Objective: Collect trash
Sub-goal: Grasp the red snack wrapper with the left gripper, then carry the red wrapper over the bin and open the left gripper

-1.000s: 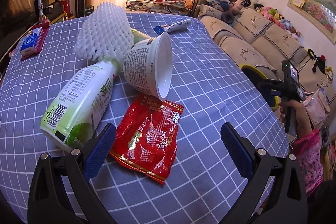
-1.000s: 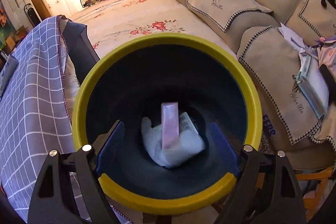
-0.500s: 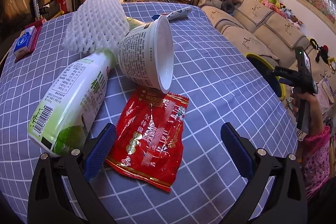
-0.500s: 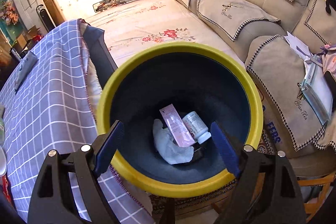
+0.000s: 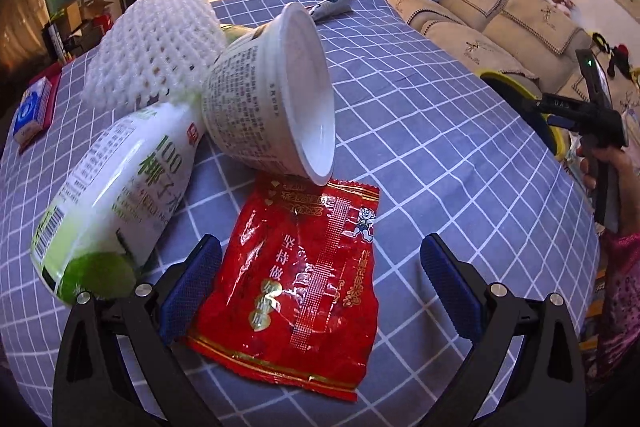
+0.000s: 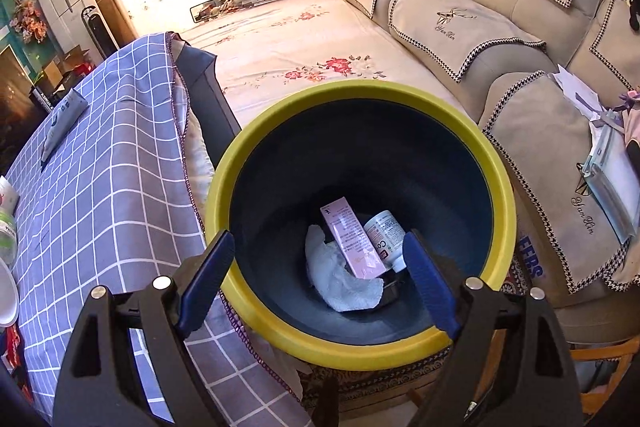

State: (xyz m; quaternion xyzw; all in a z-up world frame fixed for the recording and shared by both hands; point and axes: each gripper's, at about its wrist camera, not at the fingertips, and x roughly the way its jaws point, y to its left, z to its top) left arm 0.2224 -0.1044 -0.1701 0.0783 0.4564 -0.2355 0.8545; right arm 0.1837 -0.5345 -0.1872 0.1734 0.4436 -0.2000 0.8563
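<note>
Tablecloth [image 5: 440, 131] bears red wrapper [image 5: 304, 275] between left gripper [image 5: 320, 287] fingers.

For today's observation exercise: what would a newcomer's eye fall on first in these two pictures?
First, the shiny red foil snack wrapper lying flat on the blue checked tablecloth, between the open left gripper. Then the yellow-rimmed dark bin beside the table, under the open right gripper.
</note>
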